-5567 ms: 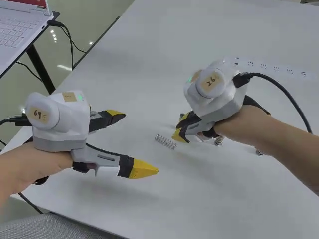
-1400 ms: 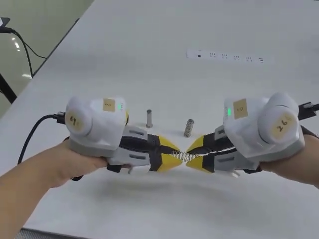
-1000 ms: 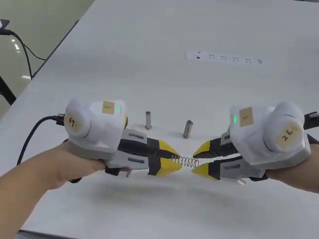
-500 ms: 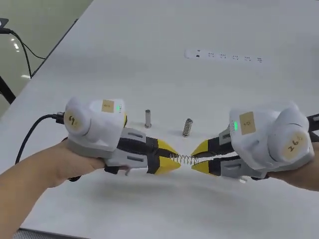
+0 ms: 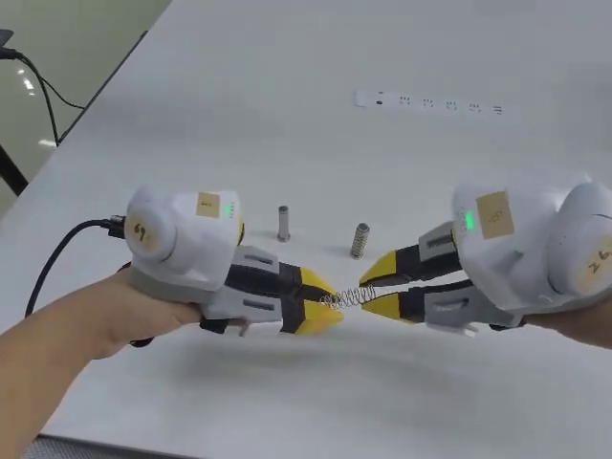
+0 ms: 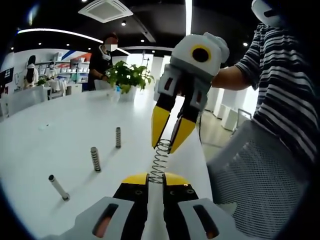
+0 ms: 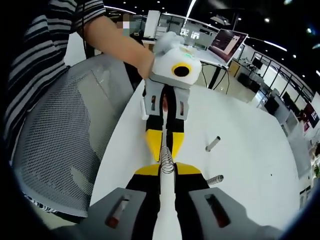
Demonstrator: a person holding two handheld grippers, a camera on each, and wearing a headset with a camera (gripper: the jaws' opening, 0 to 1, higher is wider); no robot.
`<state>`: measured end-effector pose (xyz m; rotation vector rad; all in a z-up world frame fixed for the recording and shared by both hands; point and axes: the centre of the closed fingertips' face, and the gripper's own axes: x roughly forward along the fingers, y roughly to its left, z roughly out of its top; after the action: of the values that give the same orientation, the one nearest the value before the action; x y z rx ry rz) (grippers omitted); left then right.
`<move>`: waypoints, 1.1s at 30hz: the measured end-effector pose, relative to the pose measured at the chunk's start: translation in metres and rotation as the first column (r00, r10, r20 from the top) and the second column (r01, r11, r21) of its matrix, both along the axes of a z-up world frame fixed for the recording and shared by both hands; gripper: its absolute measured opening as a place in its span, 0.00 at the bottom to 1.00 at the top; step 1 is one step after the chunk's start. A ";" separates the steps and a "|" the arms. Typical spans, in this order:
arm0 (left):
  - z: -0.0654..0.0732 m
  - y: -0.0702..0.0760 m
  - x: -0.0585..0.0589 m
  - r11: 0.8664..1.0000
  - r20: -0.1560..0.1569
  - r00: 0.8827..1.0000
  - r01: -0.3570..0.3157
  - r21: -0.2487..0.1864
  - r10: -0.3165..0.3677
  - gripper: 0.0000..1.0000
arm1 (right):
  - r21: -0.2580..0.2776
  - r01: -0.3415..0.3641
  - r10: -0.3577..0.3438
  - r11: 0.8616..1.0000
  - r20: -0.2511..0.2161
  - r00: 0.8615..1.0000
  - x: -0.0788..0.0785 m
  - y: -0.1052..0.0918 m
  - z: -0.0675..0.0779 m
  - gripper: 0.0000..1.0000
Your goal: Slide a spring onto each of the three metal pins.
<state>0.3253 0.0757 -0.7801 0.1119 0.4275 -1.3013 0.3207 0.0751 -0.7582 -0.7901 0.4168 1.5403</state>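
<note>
L claw (image 5: 330, 306), over the desk (image 5: 287, 76) nr its near edge, is pressed shut on one end of a spring (image 5: 349, 296), held level in the air. Behind, further from the near edge: a bare pin (image 5: 283, 223) standing upright, and to its R a pin w/ spring on it (image 5: 360, 241). L gripper view shows a 2nd sprung pin (image 6: 118, 137) beyond those. R claw (image 5: 368, 294) is slightly spread, the spring's other end btwn its tips; can't tell if they touch. Power strip (image 5: 430, 102) lies twd the far edge.
</note>
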 end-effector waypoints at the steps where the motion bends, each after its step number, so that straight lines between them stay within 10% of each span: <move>1: 0.000 0.000 0.000 1.000 -0.001 1.000 -0.001 -0.002 0.001 0.03 | 0.011 0.000 0.000 1.000 -0.006 1.000 0.000 0.001 0.002 0.06; 33: -0.007 -0.009 -0.003 1.000 0.005 1.000 0.007 0.027 -0.007 0.03 | 0.175 0.100 -0.069 0.980 -0.175 0.982 -0.007 0.026 0.018 0.07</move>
<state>0.3225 0.0672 -0.7867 0.1399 0.4409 -1.3022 0.3136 0.1007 -0.7402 -0.4953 0.4206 1.5458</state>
